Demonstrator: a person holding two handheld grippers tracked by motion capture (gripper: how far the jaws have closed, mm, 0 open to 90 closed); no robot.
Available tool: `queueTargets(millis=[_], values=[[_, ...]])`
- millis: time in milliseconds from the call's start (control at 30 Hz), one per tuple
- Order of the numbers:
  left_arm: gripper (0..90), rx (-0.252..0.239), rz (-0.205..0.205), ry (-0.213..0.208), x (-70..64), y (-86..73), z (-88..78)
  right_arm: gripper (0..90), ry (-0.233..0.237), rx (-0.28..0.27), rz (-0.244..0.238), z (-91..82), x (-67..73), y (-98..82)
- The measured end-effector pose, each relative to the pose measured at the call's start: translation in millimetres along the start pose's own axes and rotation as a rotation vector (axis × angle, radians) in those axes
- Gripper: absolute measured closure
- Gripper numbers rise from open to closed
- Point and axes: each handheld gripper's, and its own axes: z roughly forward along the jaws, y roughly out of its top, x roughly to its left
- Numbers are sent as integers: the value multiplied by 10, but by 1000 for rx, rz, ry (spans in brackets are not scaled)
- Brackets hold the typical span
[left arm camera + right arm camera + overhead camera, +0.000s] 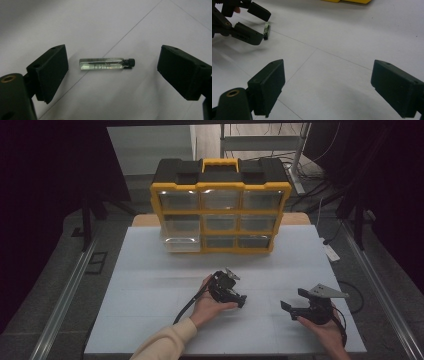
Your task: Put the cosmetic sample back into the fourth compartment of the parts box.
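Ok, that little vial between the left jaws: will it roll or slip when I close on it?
The vial lies on its side on the flat white table, so a nudge probably rolls it. It looks like smooth clear glass: likely slippery and breakable. The left gripper stands open around it, not touching.

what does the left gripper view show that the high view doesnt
Left gripper view alone: a small clear glass vial with a black cap, lying flat on the sheet between the left gripper's two black jaws, which stand apart and clear of it.

High view alone: the yellow and black plastic drawer organiser at the far end of the table, one lower-left drawer pulled out, and the right gripper with jaws apart, holding nothing.

Both: the white table sheet and the left gripper.
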Motion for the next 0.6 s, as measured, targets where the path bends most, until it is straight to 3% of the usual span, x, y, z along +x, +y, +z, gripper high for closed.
queueTargets(millis=[600], values=[[275, -7, 28, 49, -36, -19, 7, 130, 0, 1, 1, 3, -4, 1]])
